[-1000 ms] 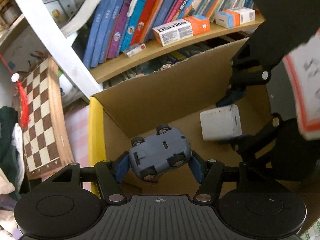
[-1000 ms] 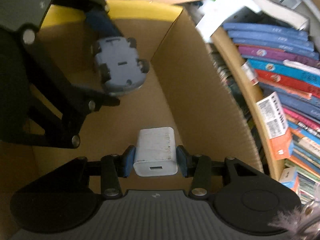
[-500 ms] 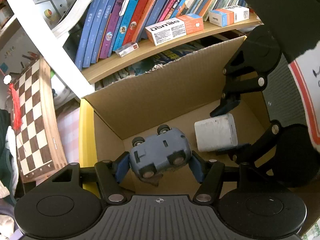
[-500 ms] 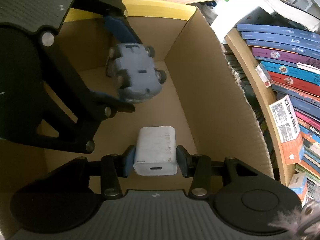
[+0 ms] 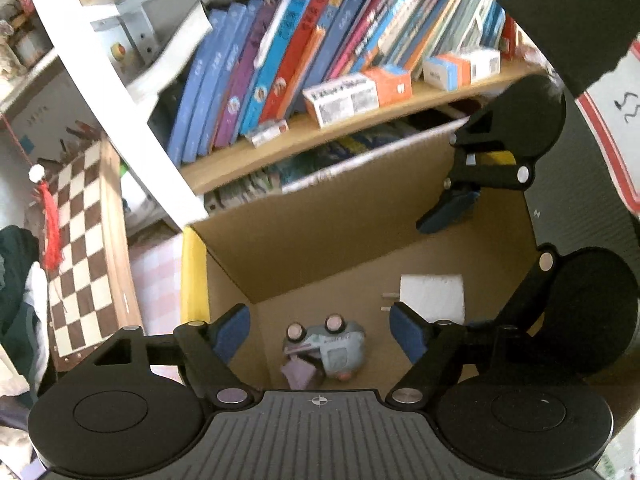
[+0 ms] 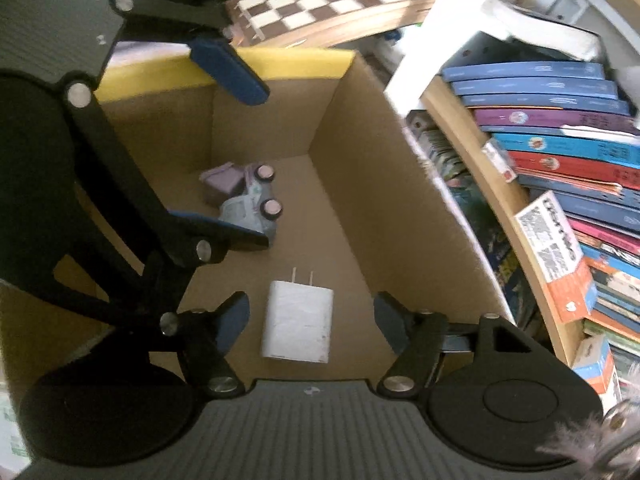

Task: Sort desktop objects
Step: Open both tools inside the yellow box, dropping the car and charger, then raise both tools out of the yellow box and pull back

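A grey-blue toy car (image 5: pixel 332 346) lies on its side on the floor of a cardboard box (image 5: pixel 320 216), wheels showing; it also shows in the right wrist view (image 6: pixel 252 200). A white USB charger (image 6: pixel 298 326) with two prongs lies flat on the box floor; it shows in the left wrist view (image 5: pixel 434 292) too. My left gripper (image 5: pixel 320 326) is open and empty above the car. My right gripper (image 6: pixel 310 314) is open and empty above the charger. Both grippers hover over the box, close together.
The box has a yellow rim (image 6: pixel 256 64) on one side. A bookshelf (image 5: pixel 304 64) full of books and small cartons stands right behind the box. A wooden chessboard (image 5: pixel 80 248) with a red tassel leans beside it.
Both grippers opened and rose. The toy car dropped from the left gripper and the charger from the right gripper; both now lie on the box floor.
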The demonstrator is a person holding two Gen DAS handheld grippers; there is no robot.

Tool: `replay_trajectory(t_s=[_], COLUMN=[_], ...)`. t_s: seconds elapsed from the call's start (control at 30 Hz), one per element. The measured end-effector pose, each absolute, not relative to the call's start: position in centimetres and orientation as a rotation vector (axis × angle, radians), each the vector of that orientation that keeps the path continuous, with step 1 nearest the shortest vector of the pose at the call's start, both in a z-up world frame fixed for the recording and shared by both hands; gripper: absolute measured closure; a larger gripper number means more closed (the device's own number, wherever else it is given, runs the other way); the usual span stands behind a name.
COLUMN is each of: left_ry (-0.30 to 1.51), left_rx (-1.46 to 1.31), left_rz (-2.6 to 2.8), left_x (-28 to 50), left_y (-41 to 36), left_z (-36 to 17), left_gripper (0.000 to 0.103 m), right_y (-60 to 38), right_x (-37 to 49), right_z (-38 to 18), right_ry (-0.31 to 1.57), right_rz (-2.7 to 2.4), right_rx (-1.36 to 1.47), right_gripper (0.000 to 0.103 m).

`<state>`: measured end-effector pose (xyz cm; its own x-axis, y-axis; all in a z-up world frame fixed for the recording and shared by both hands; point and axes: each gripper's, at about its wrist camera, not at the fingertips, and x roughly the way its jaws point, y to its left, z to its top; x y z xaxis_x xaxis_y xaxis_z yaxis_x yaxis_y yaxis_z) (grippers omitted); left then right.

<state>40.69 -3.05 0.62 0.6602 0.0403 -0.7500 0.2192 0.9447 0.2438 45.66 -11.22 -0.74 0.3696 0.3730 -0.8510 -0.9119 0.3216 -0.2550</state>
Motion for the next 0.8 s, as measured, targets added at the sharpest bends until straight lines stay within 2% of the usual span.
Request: replay_trajectory(t_s=[0.17, 0.43, 0.8], left_ry=[0.734, 0.583, 0.484], left_rx=[0.324, 0.293, 0.243], left_rz=[-0.111, -0.117, -0.143], left_x=[39.0, 34.9, 28.5], left_y=[-3.5, -3.1, -2.4], left_z=[3.3, 7.6, 10.4], left_gripper=[0.020, 0.019, 0.018], right_y=[-12.6, -15.9, -18.9], right_x=[46.2, 43.7, 38.1], right_z=[1.4, 6.0, 9.2], right_ry=[0.727, 0.638, 0.567], right_rz=[0.895, 0.829, 0.762], right_rx=[-0.743, -0.546, -0.373], right_gripper=[0.029, 0.028, 0.029])
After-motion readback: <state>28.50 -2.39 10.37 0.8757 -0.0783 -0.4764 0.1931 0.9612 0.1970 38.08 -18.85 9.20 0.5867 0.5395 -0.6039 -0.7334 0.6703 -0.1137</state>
